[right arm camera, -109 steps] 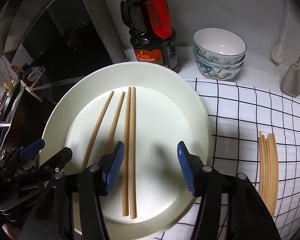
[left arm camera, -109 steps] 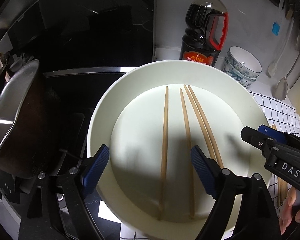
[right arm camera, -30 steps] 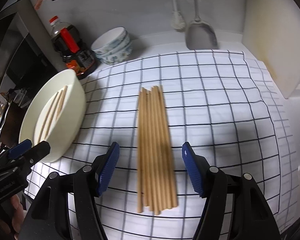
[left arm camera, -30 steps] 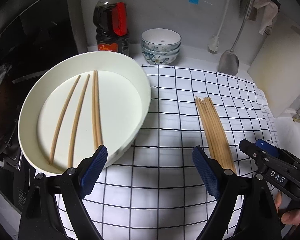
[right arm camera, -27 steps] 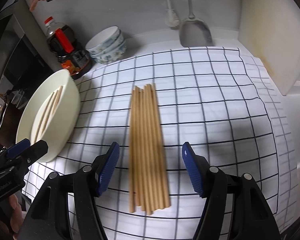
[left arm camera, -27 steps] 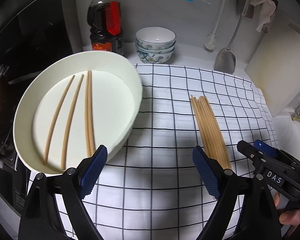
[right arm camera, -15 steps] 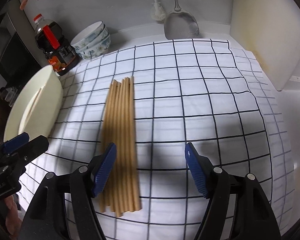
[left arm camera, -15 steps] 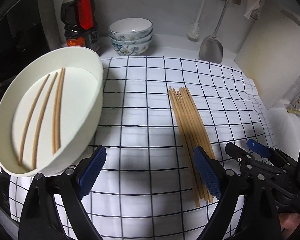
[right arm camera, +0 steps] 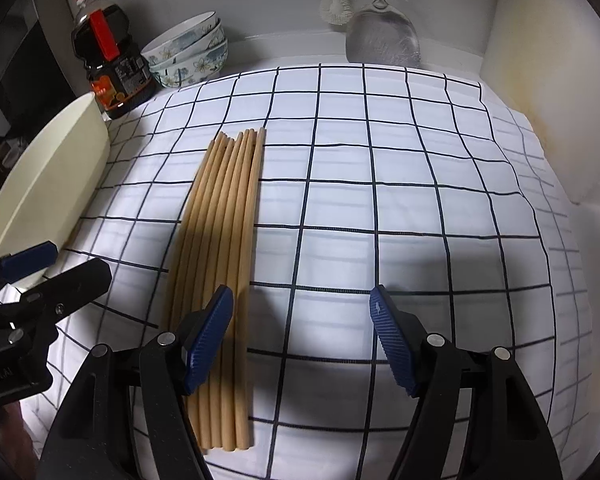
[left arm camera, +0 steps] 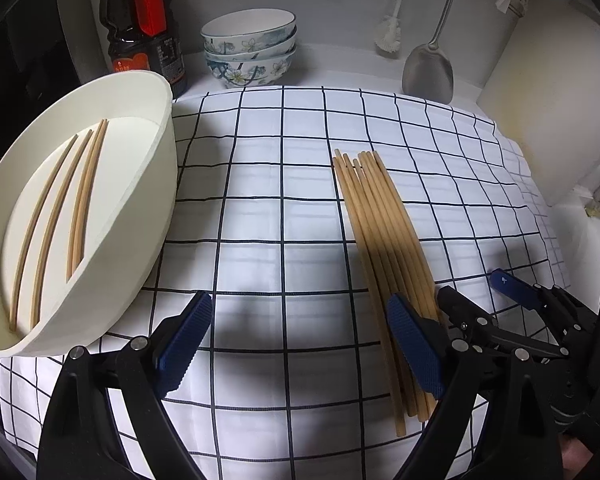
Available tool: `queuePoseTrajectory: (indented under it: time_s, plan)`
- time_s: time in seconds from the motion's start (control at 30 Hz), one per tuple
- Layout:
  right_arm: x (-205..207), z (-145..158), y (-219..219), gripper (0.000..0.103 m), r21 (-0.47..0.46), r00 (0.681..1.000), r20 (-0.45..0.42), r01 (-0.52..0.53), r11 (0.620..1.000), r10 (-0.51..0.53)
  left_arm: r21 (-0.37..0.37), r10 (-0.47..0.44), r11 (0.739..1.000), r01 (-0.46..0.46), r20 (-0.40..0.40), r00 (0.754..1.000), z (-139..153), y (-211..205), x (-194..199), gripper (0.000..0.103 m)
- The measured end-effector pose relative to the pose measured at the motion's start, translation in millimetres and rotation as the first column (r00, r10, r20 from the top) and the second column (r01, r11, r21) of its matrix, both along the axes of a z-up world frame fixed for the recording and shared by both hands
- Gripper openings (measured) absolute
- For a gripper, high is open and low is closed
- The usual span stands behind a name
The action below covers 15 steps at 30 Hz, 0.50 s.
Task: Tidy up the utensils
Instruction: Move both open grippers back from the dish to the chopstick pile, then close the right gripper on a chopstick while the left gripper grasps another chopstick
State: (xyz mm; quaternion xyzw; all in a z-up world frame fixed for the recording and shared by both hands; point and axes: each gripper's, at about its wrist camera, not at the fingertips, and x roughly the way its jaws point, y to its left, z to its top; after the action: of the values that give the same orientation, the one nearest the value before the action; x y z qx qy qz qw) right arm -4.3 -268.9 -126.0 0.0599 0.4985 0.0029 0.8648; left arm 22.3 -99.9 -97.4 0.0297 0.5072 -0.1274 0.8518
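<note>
Several wooden chopsticks [left arm camera: 384,240] [right arm camera: 224,224] lie side by side in a bundle on the checked cloth [left arm camera: 280,200] [right arm camera: 380,200]. At the left a white basin [left arm camera: 156,208] [right arm camera: 48,184] holds several more chopsticks [left arm camera: 80,200]. My left gripper [left arm camera: 300,344] stands open over the cloth, and its right pad covers the bundle's near part. My right gripper [right arm camera: 300,340] is open too, empty, with its left pad over the bundle's right edge. Each gripper also shows at the edge of the other's view.
A dark sauce bottle [left arm camera: 144,24] and stacked patterned bowls [left arm camera: 248,48] stand at the back left. A metal spatula [left arm camera: 428,68] and a brush [left arm camera: 388,32] hang on the back wall. A pale cutting board [left arm camera: 548,92] leans at the right.
Both grippers have swung from the basin to the cloth and sunk lower. The chopstick bundle now lies close under their pads. The right jaws stand a little wider.
</note>
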Motion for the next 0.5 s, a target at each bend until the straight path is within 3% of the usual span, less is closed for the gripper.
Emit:
queuePoseTrajectory:
  time_s: [0.5]
  plan:
    - [-2.6, -4.2, 3.4, 0.068, -0.056, 0.999, 0.004, -0.053, 0.997, 0.054, -0.001, 0.013, 1.000, -0.013, -0.015, 1.000, -8.0, -1.7, 4.5, 0.087]
